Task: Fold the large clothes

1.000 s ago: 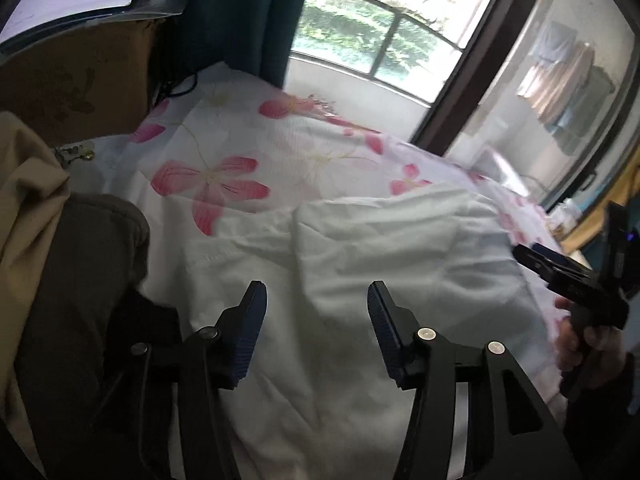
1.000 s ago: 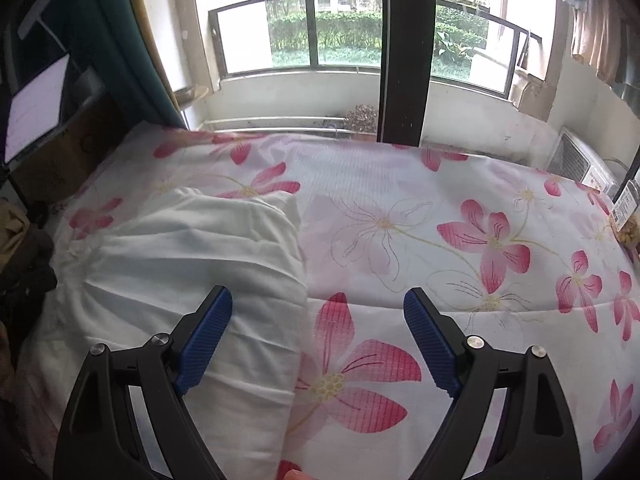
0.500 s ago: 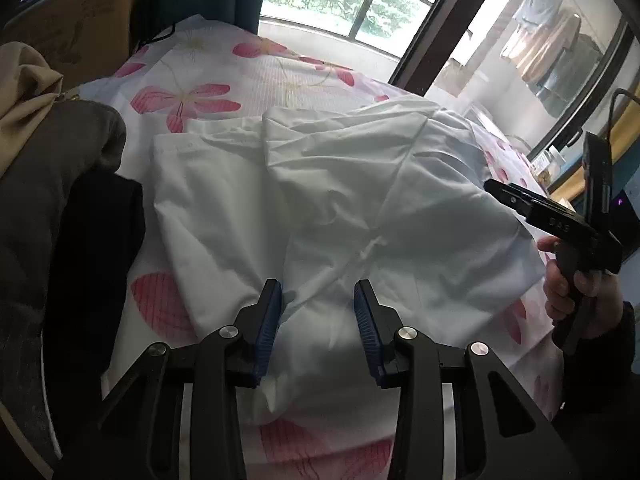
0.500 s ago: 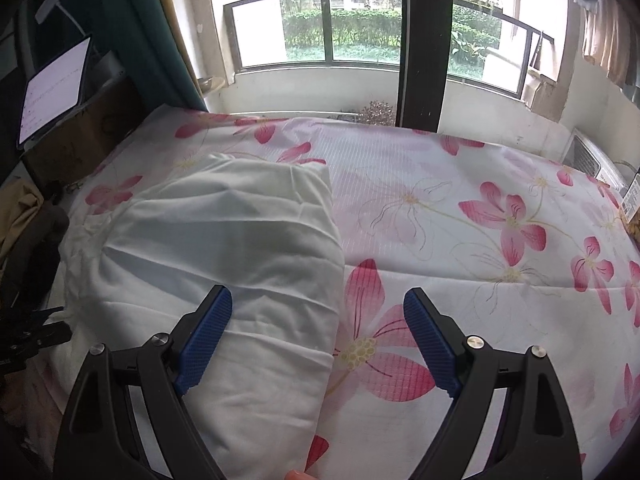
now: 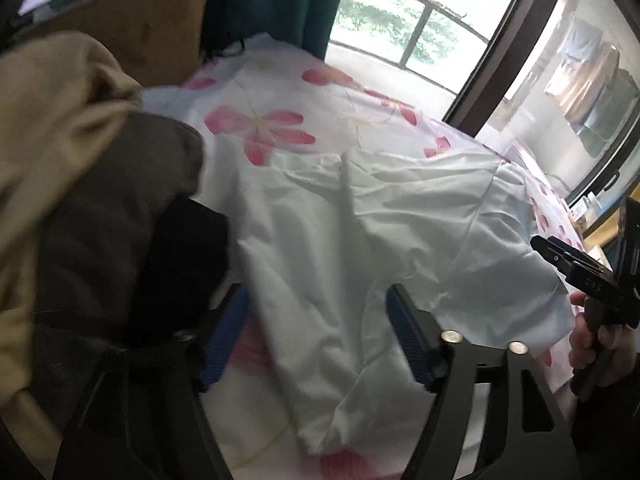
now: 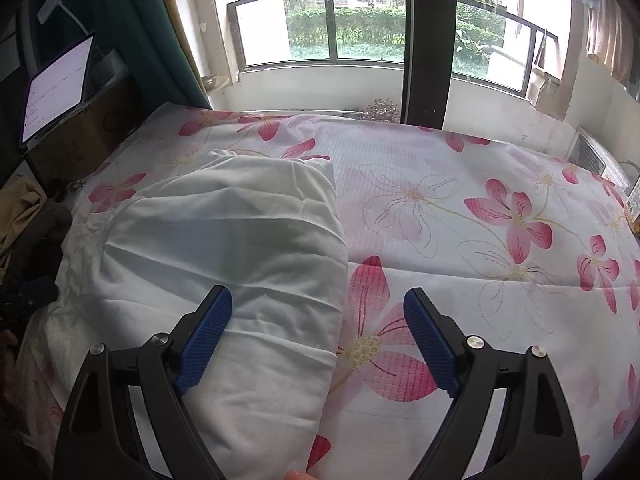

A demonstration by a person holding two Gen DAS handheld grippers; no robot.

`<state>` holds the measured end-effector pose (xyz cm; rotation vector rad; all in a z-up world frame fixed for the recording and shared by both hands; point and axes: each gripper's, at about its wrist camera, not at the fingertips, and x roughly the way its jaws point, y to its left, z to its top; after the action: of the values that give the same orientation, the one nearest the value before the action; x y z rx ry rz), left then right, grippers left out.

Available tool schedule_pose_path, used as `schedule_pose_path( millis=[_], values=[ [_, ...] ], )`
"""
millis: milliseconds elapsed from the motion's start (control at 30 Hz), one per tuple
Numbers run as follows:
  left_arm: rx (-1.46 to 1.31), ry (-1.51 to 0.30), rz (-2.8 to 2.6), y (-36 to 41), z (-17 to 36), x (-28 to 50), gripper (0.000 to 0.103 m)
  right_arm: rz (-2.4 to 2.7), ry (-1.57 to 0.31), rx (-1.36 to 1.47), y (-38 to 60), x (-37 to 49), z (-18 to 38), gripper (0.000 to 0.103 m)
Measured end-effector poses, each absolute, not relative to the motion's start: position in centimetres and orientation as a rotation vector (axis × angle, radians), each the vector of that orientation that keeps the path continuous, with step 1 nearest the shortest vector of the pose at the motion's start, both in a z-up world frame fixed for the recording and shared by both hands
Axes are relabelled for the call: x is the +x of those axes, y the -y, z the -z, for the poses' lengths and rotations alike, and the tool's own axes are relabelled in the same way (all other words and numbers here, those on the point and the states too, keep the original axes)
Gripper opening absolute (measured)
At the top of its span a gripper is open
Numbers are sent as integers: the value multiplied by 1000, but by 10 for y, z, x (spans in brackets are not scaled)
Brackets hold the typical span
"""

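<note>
Left wrist view: I see my left gripper (image 5: 316,336) with its blue-padded fingers (image 5: 408,338) spread wide apart, holding nothing. The white garment (image 5: 380,240) lies crumpled on the flowered bedsheet (image 5: 260,128), spreading ahead of and between the two fingers, with its near edge running under the gap. Beyond my left-hand finger sits a pile of dark and tan clothes (image 5: 80,184), just beside the garment's edge. Past my right-hand finger I can see my right gripper (image 5: 560,254) held in a hand (image 5: 596,344), at the garment's far side.

In the right wrist view, the right gripper (image 6: 318,334) is also spread wide, gripping nothing. The white garment (image 6: 224,248) lies ahead of and under the left finger (image 6: 206,340), folded over into a puffy, rounded shape with its folded edge running through the gap between the fingers. The right finger hangs over bare flowered bedsheet (image 6: 500,220). Ahead of both fingers, past the bed, is a window (image 6: 340,28); off to the left stands a lit tablet (image 6: 56,88).
</note>
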<state>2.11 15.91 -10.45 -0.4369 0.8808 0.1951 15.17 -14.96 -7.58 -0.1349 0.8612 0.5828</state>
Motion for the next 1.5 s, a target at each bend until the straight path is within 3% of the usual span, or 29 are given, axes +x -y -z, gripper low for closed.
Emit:
schedule_pose_path(
  millis=[100,333,867,1000,1033,1100,1233,1267,1300,1500],
  values=[
    [-471,-850,-172,-160,105,29,90,-588,-864,-130,149,153,78,87],
    [-640,-781,-60,-170,109,43,92,-584,-915,-137,142,158,91,87],
    [-541,-853,36,-139,109,85,95,-712,-922,-88,131,157,102,87],
    [-457,-852,69,-128,109,88,94,-749,-913,-83,129,155,101,80],
    [-444,-853,73,-126,109,89,92,-751,-912,-84,128,155,101,80],
    [-412,-854,105,-119,109,91,72,-758,-910,-84,128,155,101,80],
    [-350,-853,133,-102,111,94,51,-773,-910,-80,127,155,101,78],
    [-345,-856,136,-101,111,95,36,-778,-910,-77,128,155,101,76],
    [-359,-856,143,-102,112,96,27,-785,-909,-74,128,155,101,75],
    [-376,-834,149,-102,112,95,17,-830,-908,-33,130,152,101,50]
  ],
)
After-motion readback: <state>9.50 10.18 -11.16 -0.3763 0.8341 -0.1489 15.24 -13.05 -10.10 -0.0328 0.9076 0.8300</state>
